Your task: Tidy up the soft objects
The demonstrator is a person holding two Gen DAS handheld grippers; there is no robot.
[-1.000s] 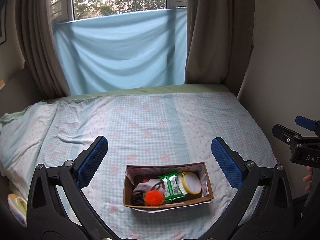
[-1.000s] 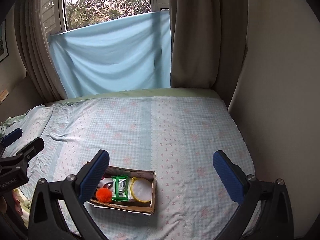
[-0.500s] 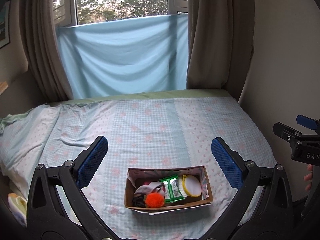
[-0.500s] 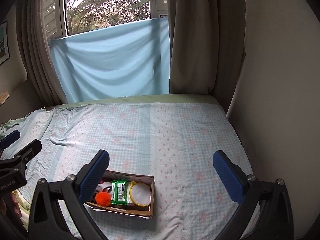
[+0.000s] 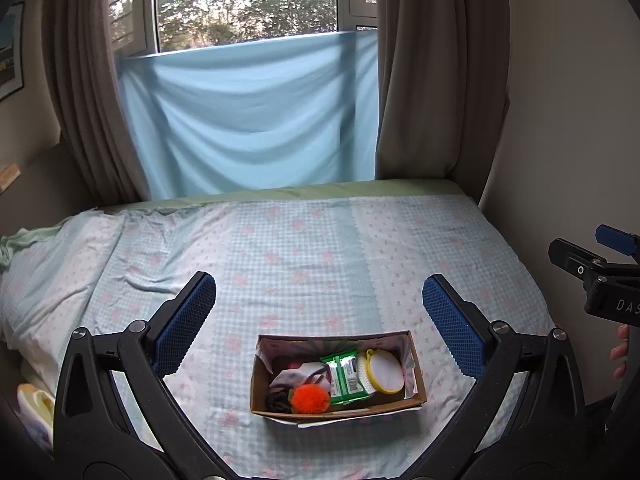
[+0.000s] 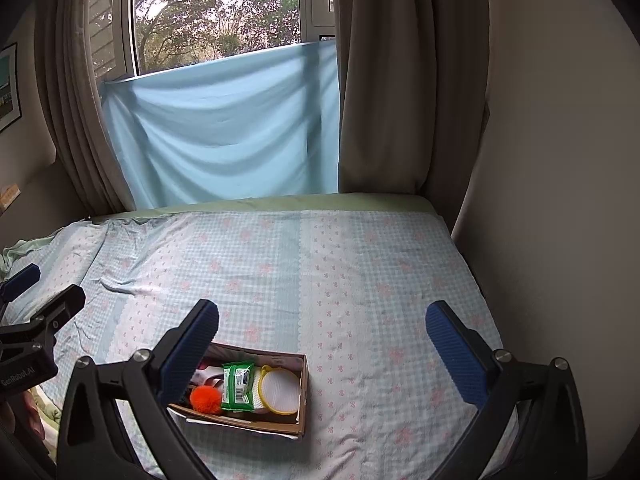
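Left wrist view: my left gripper (image 5: 319, 322) hangs above the near edge of the bed (image 5: 304, 256), fingers spread wide and holding nothing. Between the two blue pads (image 5: 184, 322), and a little nearer to me, sits a cardboard box (image 5: 416, 380) on the checked bedsheet. Inside it, left to right: a dark bundle I cannot identify, an orange pompom (image 5: 310, 398) at the near wall, a crumpled white cloth (image 5: 298, 372) behind it, a green wipes packet (image 5: 346, 376) lying flat, and a round white pad with a yellow rim (image 5: 385, 373) leaning at the right end. All of these touch or overlap one another.

At the right edge of this view my right gripper's body shows, with a few fingers of my hand (image 5: 621, 350) below it.

Right wrist view: my right gripper (image 6: 322, 342) is also released, fingers far apart, empty. The box (image 6: 302, 392) lies near and to the left here, partly hidden behind my left finger pad (image 6: 192, 350). The pompom (image 6: 206, 398), the packet (image 6: 238, 386) and the yellow-rimmed pad (image 6: 280, 388) are all visible in it. The right half of the sheet around my right pad (image 6: 454, 354) is bare checked fabric.

Far side: a pale blue sheet (image 6: 224, 128) hung across the lower window (image 6: 216, 12), brown curtains (image 6: 384, 80) on both sides, a plain wall to the right.
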